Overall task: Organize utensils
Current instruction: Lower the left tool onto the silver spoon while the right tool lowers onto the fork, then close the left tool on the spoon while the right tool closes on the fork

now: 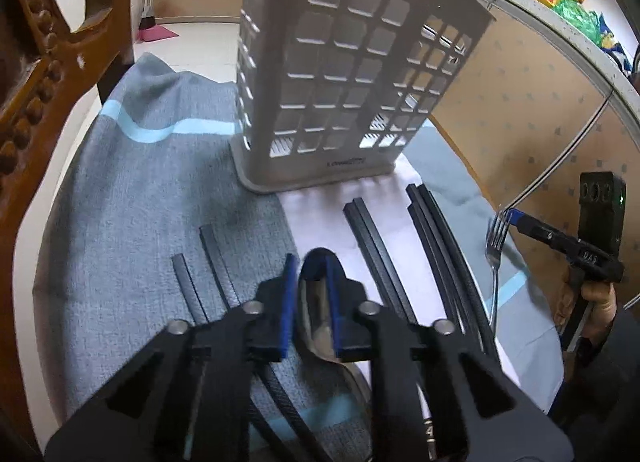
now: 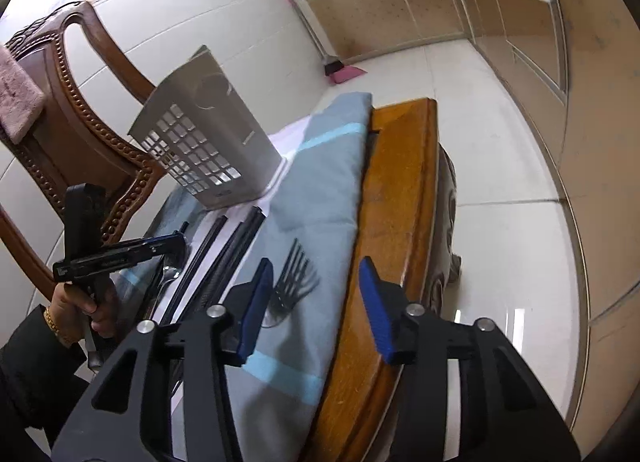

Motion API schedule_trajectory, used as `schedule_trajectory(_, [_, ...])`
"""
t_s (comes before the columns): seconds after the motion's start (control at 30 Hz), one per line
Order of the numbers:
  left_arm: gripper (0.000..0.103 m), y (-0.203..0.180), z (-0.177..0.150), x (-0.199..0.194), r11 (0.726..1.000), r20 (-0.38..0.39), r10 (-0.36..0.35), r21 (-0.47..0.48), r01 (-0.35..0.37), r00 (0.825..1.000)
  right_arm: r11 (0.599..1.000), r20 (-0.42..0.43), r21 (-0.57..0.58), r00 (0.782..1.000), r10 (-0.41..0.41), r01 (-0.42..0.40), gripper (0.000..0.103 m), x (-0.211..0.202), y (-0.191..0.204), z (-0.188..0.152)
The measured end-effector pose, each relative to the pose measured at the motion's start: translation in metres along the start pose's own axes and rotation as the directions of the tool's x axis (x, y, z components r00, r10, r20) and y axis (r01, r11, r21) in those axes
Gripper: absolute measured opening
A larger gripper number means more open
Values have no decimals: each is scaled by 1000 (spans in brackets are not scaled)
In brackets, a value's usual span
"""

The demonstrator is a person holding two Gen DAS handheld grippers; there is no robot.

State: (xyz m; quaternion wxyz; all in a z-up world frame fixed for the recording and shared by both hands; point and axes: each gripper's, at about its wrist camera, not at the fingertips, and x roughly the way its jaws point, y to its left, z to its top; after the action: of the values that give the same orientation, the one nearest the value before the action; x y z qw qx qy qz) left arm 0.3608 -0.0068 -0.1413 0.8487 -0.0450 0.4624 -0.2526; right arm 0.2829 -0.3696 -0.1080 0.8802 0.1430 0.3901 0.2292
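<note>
A grey lattice utensil holder [image 1: 340,74] stands upright on the blue-grey cloth [image 1: 140,202]; it also shows in the right wrist view [image 2: 208,142]. My left gripper [image 1: 312,298] is shut on a metal spoon [image 1: 320,326], its bowl between the blue pads. Black chopsticks [image 1: 384,262] lie in pairs on the cloth, more at the left [image 1: 212,258]. A metal fork [image 1: 495,258] lies at the right. My right gripper [image 2: 316,306] is open and empty, hovering over the fork [image 2: 292,282] near the table edge.
A carved wooden chair [image 1: 36,102] stands at the far left of the table. The wooden table edge [image 2: 392,222] drops to a tiled floor on the right. Cabinets [image 1: 520,110] line the wall behind.
</note>
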Motion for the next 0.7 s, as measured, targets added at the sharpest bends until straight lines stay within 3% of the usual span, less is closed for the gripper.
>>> schedule_trajectory(0.47, [4, -9, 1, -7, 1000, -26, -25, 7, 25, 999, 995, -74, -28, 993, 92, -94, 39, 23, 15, 5])
schedule_trajectory(0.6, [3, -14, 2, -12, 1000, -15, 1, 31, -1, 1000, 998, -96, -12, 993, 67, -68, 7, 31, 14, 7])
schedule_trajectory(0.7, [3, -17, 2, -18, 999, 3, 28, 39, -28, 1000, 998, -96, -1, 993, 68, -69, 5, 28, 15, 12])
